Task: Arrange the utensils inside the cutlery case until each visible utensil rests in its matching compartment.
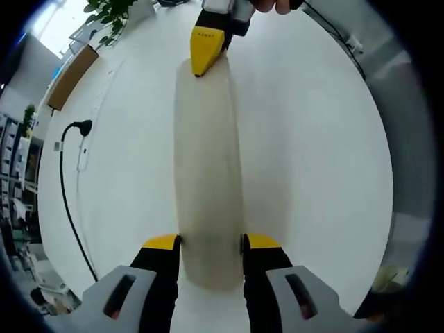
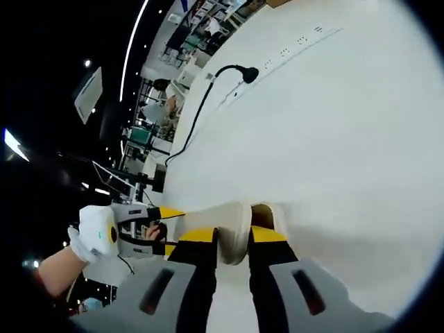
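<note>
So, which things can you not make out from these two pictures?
- Inside of the long cream plastic cutlery case: the left gripper view shows a closed outer face; utensils and compartments are hidden.
- Its near end: covered by the left tongs, which are clamped on it.
- Right gripper view: the case is foreshortened and partly behind the right tongs.
- Black cable on the white table: its lower end is cut off by the picture edge.

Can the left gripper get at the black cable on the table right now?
Probably not as things stand: the left gripper has its jaws closed on one end of the long cream case, and the right gripper holds the far end. The black cable lies off to the side on the white table, nothing covering it.
</note>
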Action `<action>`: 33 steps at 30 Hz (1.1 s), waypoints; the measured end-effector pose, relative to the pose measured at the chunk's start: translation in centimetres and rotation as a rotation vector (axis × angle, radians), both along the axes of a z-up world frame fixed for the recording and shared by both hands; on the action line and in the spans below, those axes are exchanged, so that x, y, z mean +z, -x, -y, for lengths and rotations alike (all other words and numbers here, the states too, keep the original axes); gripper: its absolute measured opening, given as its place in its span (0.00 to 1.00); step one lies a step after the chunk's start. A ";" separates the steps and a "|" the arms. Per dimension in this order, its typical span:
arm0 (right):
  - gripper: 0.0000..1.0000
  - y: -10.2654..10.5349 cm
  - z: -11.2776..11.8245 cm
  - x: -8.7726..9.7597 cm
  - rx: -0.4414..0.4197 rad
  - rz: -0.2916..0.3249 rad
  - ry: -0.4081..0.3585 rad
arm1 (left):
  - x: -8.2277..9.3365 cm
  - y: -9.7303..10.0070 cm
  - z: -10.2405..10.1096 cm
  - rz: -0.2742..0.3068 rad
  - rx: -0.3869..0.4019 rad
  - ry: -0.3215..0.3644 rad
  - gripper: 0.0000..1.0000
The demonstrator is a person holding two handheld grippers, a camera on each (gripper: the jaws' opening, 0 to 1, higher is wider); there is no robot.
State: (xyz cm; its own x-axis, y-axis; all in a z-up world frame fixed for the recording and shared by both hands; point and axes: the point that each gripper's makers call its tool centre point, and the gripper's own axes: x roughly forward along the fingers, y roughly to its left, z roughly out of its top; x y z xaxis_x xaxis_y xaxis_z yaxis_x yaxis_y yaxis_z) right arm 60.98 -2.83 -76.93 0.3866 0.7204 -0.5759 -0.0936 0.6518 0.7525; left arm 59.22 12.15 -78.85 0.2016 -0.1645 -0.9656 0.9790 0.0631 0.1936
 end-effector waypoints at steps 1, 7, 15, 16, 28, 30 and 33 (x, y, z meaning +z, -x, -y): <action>0.18 0.0 0.4 -0.1 0.003 0.006 0.019 | 0.0 0.0 0.0 -0.002 0.005 0.003 0.36; 0.13 -0.3 3.2 -0.2 -0.042 0.059 0.092 | 0.1 0.1 0.1 -0.006 0.054 0.022 0.36; 0.21 -0.7 2.9 -0.4 -0.167 0.060 -0.090 | 0.1 0.3 0.0 0.024 0.043 0.003 0.37; 0.20 -0.7 2.8 -0.7 -0.157 0.057 -0.090 | 0.0 0.3 0.0 0.033 0.048 0.002 0.36; 0.15 1.0 0.7 -1.6 0.000 0.128 0.033 | 0.5 -0.1 1.6 0.045 0.016 0.055 0.21; 0.16 0.9 0.8 -1.6 -0.011 0.126 0.030 | 0.4 -0.2 1.7 0.044 0.007 0.047 0.26; 0.17 0.8 0.8 -1.4 -0.016 0.127 0.012 | 0.9 -1.0 1.8 0.051 0.006 0.073 0.40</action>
State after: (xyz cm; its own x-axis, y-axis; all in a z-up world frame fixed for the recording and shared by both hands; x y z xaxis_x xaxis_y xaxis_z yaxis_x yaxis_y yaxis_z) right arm 60.14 -3.59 -78.34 0.4678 0.7072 -0.5301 -0.1772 0.6626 0.7277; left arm 60.23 10.33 -77.99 0.2517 -0.2330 -0.9393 0.9675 0.0846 0.2383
